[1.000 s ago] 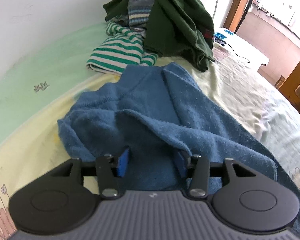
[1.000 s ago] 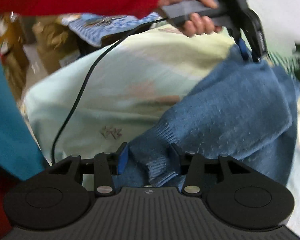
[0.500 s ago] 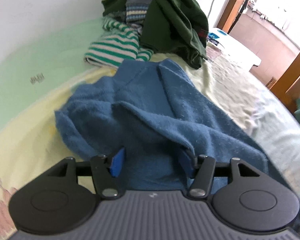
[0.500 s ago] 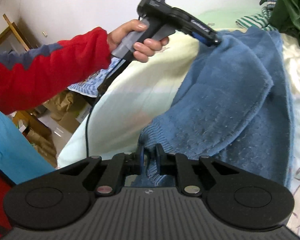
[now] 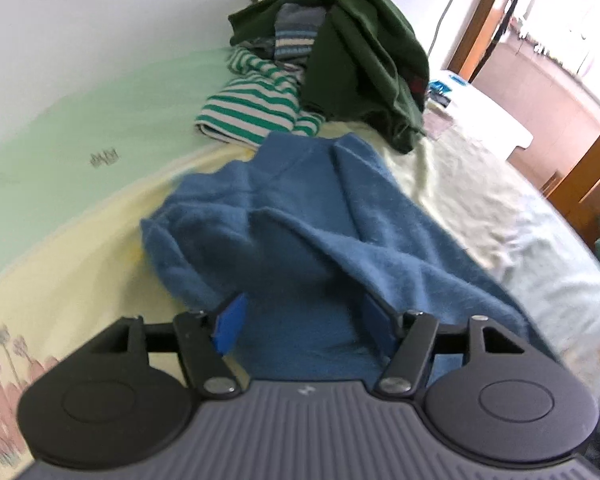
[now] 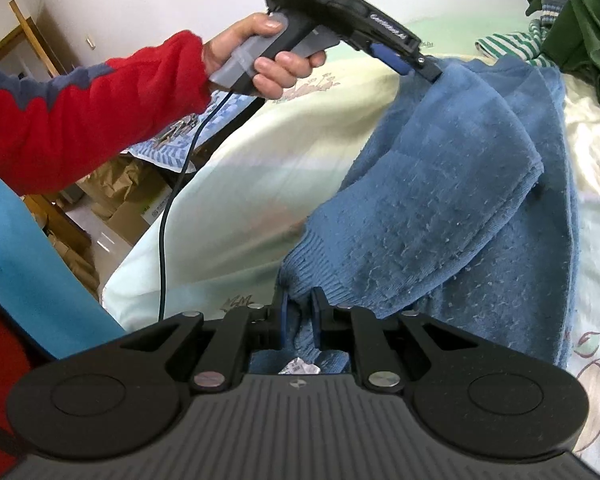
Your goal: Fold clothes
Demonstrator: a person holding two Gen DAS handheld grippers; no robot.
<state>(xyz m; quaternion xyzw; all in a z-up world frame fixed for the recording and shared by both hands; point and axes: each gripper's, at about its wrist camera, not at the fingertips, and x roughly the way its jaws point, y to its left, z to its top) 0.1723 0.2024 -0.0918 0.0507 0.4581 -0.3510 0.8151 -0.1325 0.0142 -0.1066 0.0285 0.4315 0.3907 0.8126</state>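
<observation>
The right gripper (image 6: 300, 312) pinches the blue sweater's (image 6: 460, 200) ribbed hem; the left gripper's (image 5: 300, 320) fingers have just been opening, fabric loose between them, so that side may slump.

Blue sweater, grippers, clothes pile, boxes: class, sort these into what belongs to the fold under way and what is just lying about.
In use: blue sweater; right gripper, shut on its ribbed hem; left gripper, jaws just opening.

Lying about: green striped top; dark green garment; cardboard boxes.
</observation>
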